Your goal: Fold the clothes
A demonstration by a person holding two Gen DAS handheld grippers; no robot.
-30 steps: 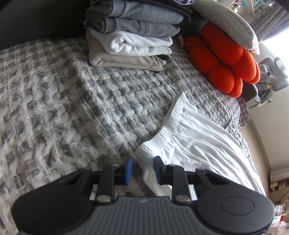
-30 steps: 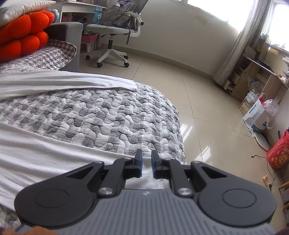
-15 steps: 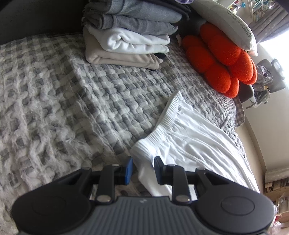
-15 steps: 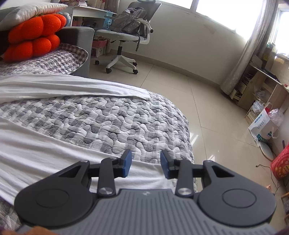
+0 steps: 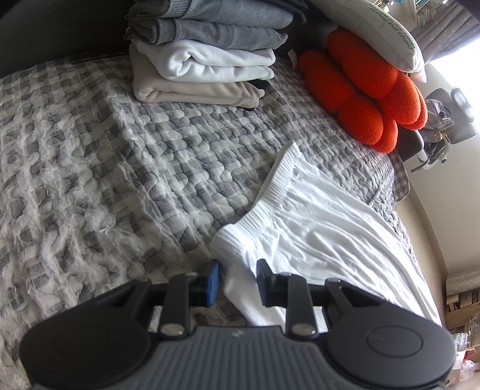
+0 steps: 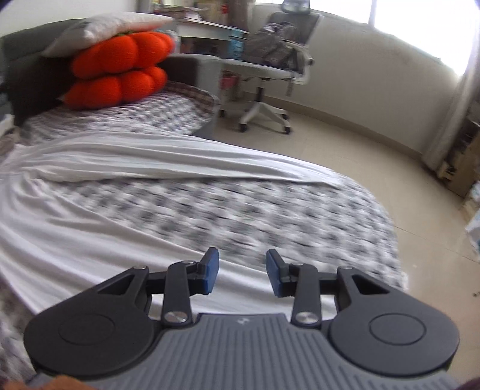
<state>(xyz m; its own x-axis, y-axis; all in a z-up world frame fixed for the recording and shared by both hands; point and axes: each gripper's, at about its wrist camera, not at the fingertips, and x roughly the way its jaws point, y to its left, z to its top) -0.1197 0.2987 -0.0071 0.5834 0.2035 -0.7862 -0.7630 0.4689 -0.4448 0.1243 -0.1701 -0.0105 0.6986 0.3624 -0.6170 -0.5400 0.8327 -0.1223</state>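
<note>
White trousers (image 5: 315, 228) with a ribbed elastic waistband (image 5: 270, 198) lie spread on the grey checked quilt (image 5: 120, 165). My left gripper (image 5: 237, 279) is shut on the near corner of the waistband, and bunched white cloth fills the gap between its blue pads. In the right wrist view the two trouser legs (image 6: 90, 228) run across the bed with a strip of quilt (image 6: 240, 204) between them. My right gripper (image 6: 242, 271) hovers open over the near leg, with nothing pinched between its pads.
A stack of folded grey, white and beige clothes (image 5: 207, 60) sits at the head of the bed. Beside it are an orange cushion (image 5: 369, 90) and a pillow (image 5: 375, 27). An office chair (image 6: 276, 69) stands on the tiled floor (image 6: 375, 168) past the bed's edge.
My right gripper opened and let go of the trouser leg's end, then swung left so more of the bed shows. The left gripper kept its hold and stayed put.
</note>
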